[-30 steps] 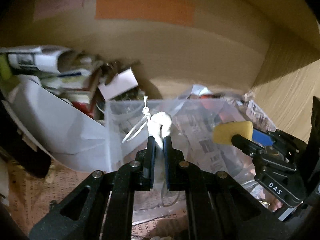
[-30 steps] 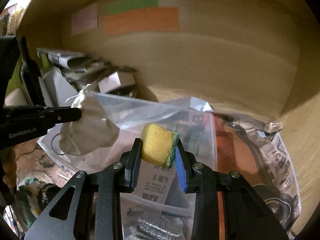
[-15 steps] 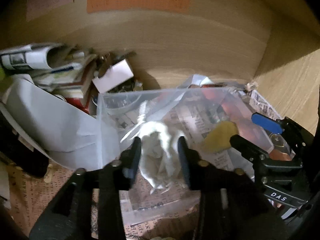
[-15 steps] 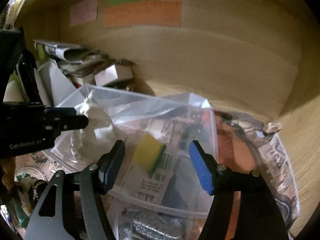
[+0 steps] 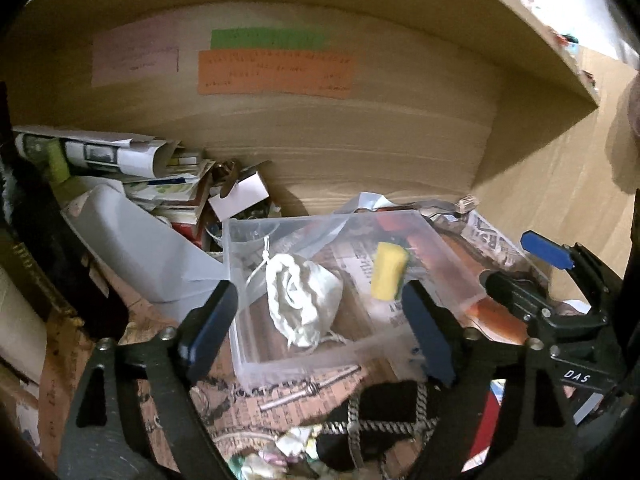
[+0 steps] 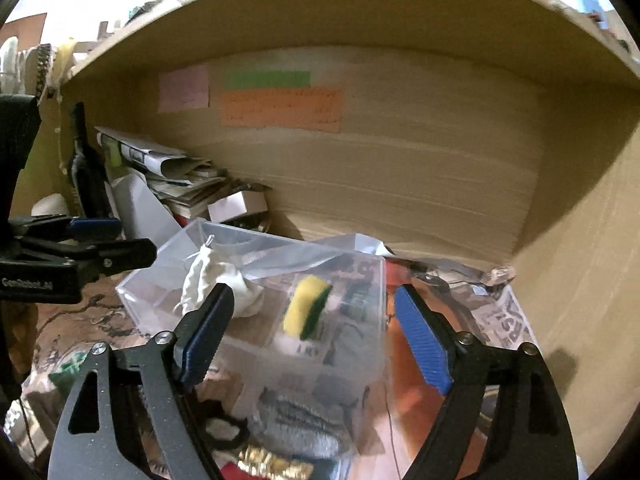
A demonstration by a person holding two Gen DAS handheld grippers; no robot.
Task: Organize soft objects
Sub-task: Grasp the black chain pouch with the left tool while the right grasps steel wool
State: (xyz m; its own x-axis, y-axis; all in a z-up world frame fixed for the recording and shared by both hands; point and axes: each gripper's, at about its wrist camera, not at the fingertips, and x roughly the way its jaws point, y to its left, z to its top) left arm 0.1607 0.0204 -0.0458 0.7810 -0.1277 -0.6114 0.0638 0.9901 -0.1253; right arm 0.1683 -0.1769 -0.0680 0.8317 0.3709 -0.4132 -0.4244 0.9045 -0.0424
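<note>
Sitting inside the clear plastic box [image 5: 436,252] are a white cloth pouch [image 5: 302,298] and a yellow sponge [image 5: 387,271]; left gripper [image 5: 320,332] and right gripper [image 6: 310,330] jaws are wide open, holding nothing.

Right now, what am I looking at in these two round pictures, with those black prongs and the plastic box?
There is no robot here: a person holds a two-pronged clamp in each hand, and a small wide-angle camera on each clamp looks out along its prongs. One picture comes from the left clamp, the other from the right clamp. Both stand wide open and hold nothing. In front of them, inside a wooden shelf, sits a clear plastic box on newspaper. In the box lie a white cloth pouch and a yellow and green sponge. Papers and boxes are piled to the left.
</note>
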